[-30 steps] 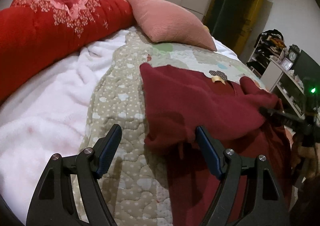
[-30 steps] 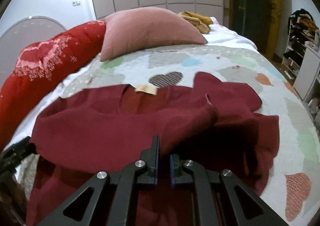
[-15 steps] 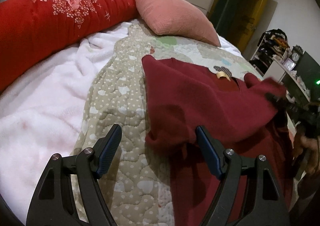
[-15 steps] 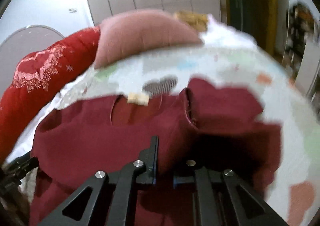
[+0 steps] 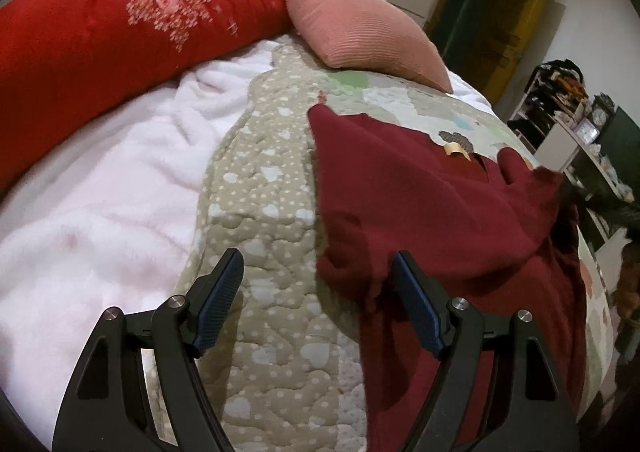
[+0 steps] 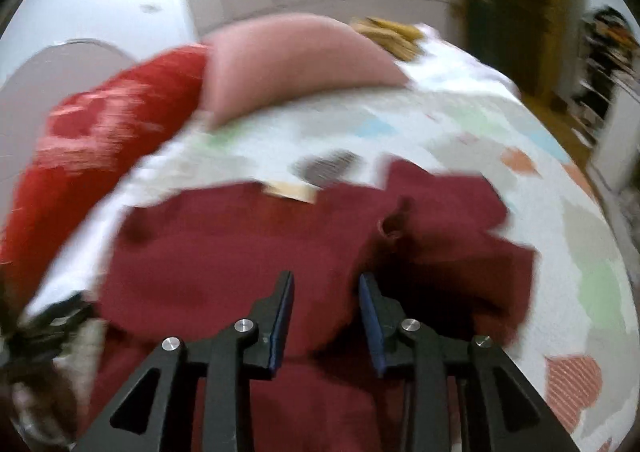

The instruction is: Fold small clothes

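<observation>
A dark red knit garment (image 5: 432, 212) lies on the quilted bedspread (image 5: 272, 196), its lower part folded up over the body, a tan neck label (image 5: 456, 150) at the far edge. My left gripper (image 5: 320, 292) is open and empty above the folded left edge. In the blurred right wrist view the garment (image 6: 240, 260) fills the middle, with a bunched sleeve (image 6: 444, 208) to the right. My right gripper (image 6: 326, 312) is open just above the fabric, holding nothing.
A pink pillow (image 5: 360, 36) and a red duvet (image 5: 100, 36) lie at the head of the bed. A white fleece blanket (image 5: 100, 188) lies on the left. Shelves (image 5: 576, 132) stand past the bed's right side. A yellow cloth (image 6: 388, 36) lies behind the pillow.
My right gripper was shut on the garment's fold and has opened, letting it go. The fold now rests on the garment. My left gripper stayed open and shifted slightly.
</observation>
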{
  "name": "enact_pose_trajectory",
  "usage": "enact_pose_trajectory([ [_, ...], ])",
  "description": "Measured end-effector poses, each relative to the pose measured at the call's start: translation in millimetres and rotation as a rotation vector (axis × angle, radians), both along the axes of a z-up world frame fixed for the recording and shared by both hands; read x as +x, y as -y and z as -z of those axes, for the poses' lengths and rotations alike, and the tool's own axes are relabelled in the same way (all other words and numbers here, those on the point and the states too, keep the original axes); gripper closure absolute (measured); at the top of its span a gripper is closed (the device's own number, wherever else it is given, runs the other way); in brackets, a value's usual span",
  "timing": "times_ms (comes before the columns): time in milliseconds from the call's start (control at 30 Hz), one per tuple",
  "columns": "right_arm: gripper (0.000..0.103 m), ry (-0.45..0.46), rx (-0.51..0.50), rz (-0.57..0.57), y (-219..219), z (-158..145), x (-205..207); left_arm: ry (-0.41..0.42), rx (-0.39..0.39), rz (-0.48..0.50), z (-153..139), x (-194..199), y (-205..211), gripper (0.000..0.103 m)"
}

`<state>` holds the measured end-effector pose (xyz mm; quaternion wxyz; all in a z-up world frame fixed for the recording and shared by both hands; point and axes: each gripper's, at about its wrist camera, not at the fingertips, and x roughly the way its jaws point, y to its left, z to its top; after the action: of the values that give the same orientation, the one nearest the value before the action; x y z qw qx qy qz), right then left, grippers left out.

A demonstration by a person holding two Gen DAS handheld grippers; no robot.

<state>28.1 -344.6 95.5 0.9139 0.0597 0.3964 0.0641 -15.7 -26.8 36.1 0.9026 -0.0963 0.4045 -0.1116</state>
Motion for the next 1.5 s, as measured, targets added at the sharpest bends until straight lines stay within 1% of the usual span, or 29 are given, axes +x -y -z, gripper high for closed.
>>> enact_pose_trajectory([
  [33,0.071,0.013,0.008,-0.048,-12,-6,1,-0.012,-0.004,-0.004,2,1,-1,0.026],
  [67,0.071,0.022,0.017,-0.12,-32,-11,8,-0.018,-0.005,-0.007,4,2,-2,0.026],
  [133,0.071,0.026,0.012,-0.215,-66,-7,22,-0.025,-0.01,-0.013,5,2,-3,0.026],
  [200,0.071,0.015,-0.039,-0.324,-105,7,43,-0.038,-0.02,-0.019,8,5,-6,0.026],
  [300,0.071,-0.041,-0.161,-0.478,-156,39,73,-0.055,-0.047,-0.022,11,8,-11,0.026],
  [367,0.07,-0.06,-0.234,-0.539,-171,53,85,-0.059,-0.054,-0.022,12,9,-13,0.026],
  [400,0.07,-0.072,-0.259,-0.552,-174,61,91,-0.059,-0.052,-0.021,12,10,-13,0.026],
  [433,0.069,-0.093,-0.257,-0.56,-174,68,96,-0.059,-0.05,-0.021,12,10,-12,0.026],
  [467,0.069,-0.107,-0.233,-0.569,-172,72,101,-0.059,-0.046,-0.02,12,11,-12,0.026],
  [533,0.069,-0.107,-0.176,-0.581,-164,74,104,-0.059,-0.042,-0.019,12,12,-11,0.026],
  [567,0.07,-0.106,-0.166,-0.59,-162,74,105,-0.058,-0.043,-0.02,12,12,-11,0.026],
  [600,0.077,-0.096,-0.171,-0.597,-161,74,102,-0.056,-0.046,-0.022,12,12,-12,0.026],
  [633,0.089,-0.086,-0.183,-0.608,-162,73,98,-0.054,-0.048,-0.024,12,12,-12,0.026],
  [700,0.099,-0.048,-0.251,-0.615,-172,70,89,-0.041,-0.051,-0.032,10,10,-13,0.026],
  [733,0.099,-0.031,-0.289,-0.617,-177,69,84,-0.033,-0.05,-0.037,9,9,-14,0.026],
  [833,0.1,0.024,-0.32,-0.596,-178,58,75,-0.01,-0.052,-0.056,5,8,-19,0.026],
  [867,0.1,0.06,-0.318,-0.564,-174,49,75,-0.011,-0.055,-0.062,5,8,-20,0.026],
  [933,0.1,0.098,-0.311,-0.492,-164,37,79,-0.028,-0.066,-0.07,8,11,-23,0.026],
  [967,0.101,0.091,-0.296,-0.461,-159,35,85,-0.037,-0.069,-0.071,9,12,-23,0.026],
  [1000,0.101,0.063,-0.263,-0.438,-155,37,93,-0.036,-0.071,-0.071,9,12,-23,0.026],
  [1067,0.101,0.041,-0.223,-0.438,-152,40,98,-0.028,-0.073,-0.073,8,11,-24,0.026],
  [1133,0.101,0.046,-0.26,-0.429,-153,42,97,-0.032,-0.078,-0.077,8,12,-25,0.026],
  [1167,0.101,0.033,-0.293,-0.411,-154,46,99,-0.033,-0.078,-0.077,8,12,-25,0.026],
  [1200,0.101,0.016,-0.304,-0.407,-154,49,101,-0.032,-0.078,-0.077,8,12,-25,0.026],
  [1267,0.1,-0.026,-0.306,-0.432,-155,53,99,-0.023,-0.077,-0.077,7,11,-25,0.026],
  [1300,0.1,-0.03,-0.299,-0.434,-154,51,97,-0.019,-0.077,-0.077,6,11,-25,0.026],
  [1400,0.088,0.019,-0.235,-0.401,-151,32,88,-0.012,-0.076,-0.074,6,12,-24,0.026],
  [1433,0.088,0.024,-0.195,-0.411,-152,27,86,-0.016,-0.072,-0.075,7,13,-24,0.026],
  [1500,0.088,0.012,-0.17,-0.454,-162,27,80,-0.025,-0.074,-0.077,8,14,-25,0.026],
])
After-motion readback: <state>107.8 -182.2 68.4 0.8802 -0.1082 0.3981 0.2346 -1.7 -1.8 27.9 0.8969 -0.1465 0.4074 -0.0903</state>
